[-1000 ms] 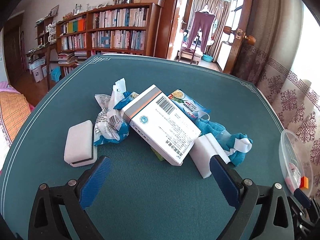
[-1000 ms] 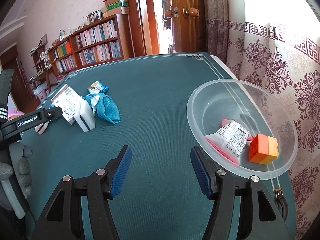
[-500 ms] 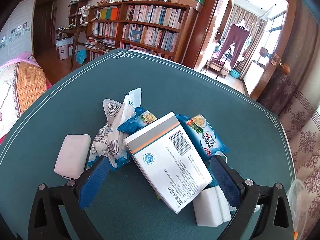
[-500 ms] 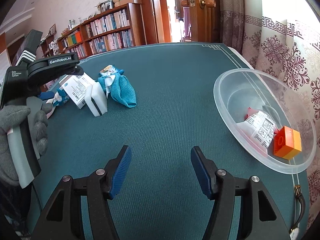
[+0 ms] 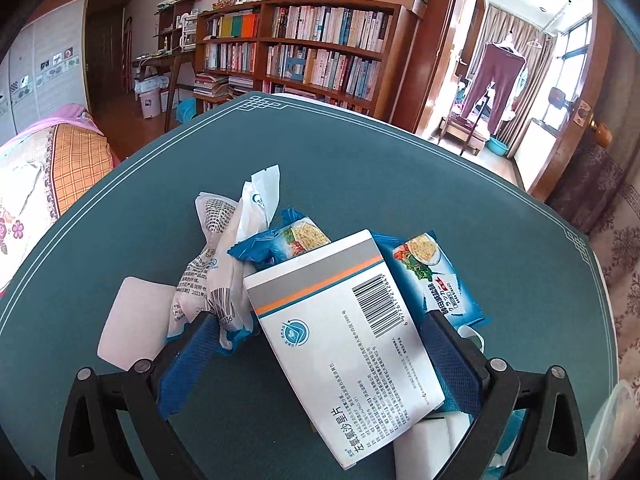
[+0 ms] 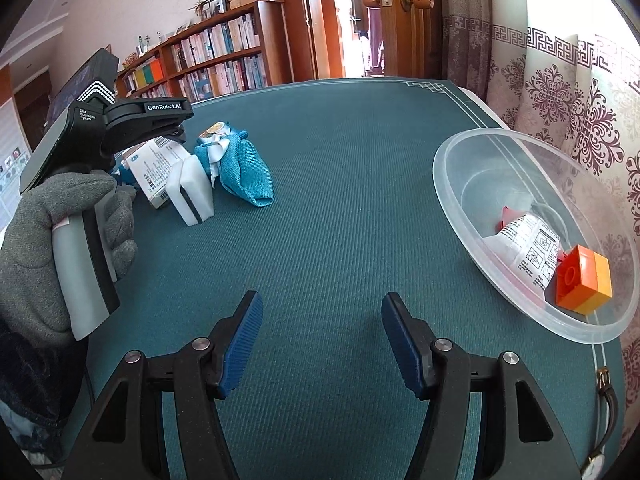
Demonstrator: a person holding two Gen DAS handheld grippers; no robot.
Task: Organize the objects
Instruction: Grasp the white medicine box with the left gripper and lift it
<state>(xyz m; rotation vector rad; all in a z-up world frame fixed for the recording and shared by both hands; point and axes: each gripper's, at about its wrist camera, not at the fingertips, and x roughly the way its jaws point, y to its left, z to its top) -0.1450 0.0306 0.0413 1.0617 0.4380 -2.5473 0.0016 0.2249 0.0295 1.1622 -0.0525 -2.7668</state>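
Fingers of my left gripper (image 5: 318,360) stand wide apart, straddling the white cardboard medicine box with barcode (image 5: 344,356), which lies tilted atop blue snack packets (image 5: 428,276) on the green table (image 5: 400,184); neither pad touches it. My right gripper (image 6: 322,340) hangs spread and empty over bare cloth, beside the clear plastic bowl (image 6: 460,184).

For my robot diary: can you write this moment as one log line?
left gripper: open, straddling white box | right gripper: open, empty | bowl: packet, orange block
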